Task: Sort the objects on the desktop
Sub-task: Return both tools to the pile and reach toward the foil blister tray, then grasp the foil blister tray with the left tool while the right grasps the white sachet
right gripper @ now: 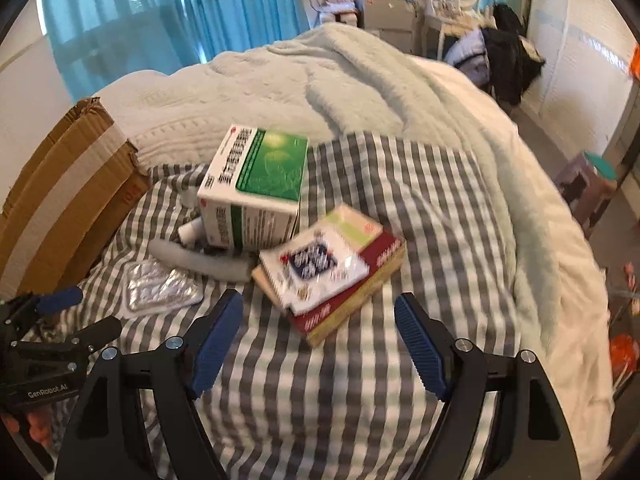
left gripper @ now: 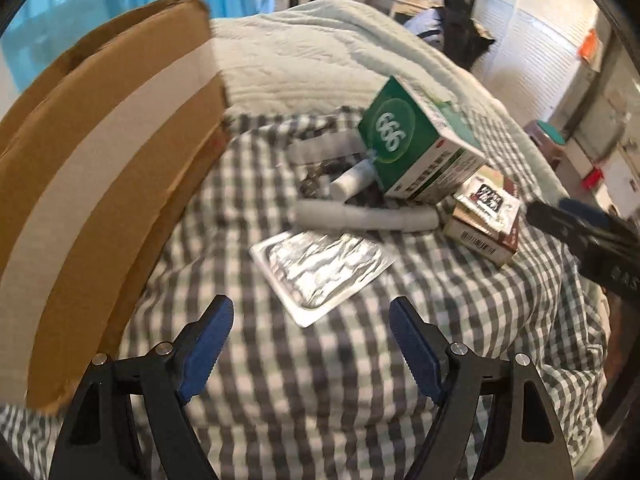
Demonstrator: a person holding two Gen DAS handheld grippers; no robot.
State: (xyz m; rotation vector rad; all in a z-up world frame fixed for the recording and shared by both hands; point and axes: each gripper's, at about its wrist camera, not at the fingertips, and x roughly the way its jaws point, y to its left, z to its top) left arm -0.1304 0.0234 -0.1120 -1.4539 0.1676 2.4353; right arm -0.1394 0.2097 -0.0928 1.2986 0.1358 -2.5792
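On a checked bedsheet [left gripper: 320,360] lies a pile: a green and white medicine box [left gripper: 416,148] [right gripper: 256,188], a silver foil blister pack [left gripper: 320,268] [right gripper: 160,288], a white tube [left gripper: 364,218] [right gripper: 200,260], a small white bottle [left gripper: 352,180], and a stack of flat boxes [left gripper: 486,216] [right gripper: 332,272]. My left gripper [left gripper: 312,312] is open and empty, just short of the foil pack. My right gripper [right gripper: 320,308] is open and empty, just short of the stacked boxes.
An open cardboard box [left gripper: 100,184] [right gripper: 68,200] stands at the left of the sheet. A pale quilt [right gripper: 360,92] lies behind the pile. The right gripper shows at the right edge of the left wrist view [left gripper: 580,228]; the left gripper shows at the lower left of the right wrist view [right gripper: 68,316].
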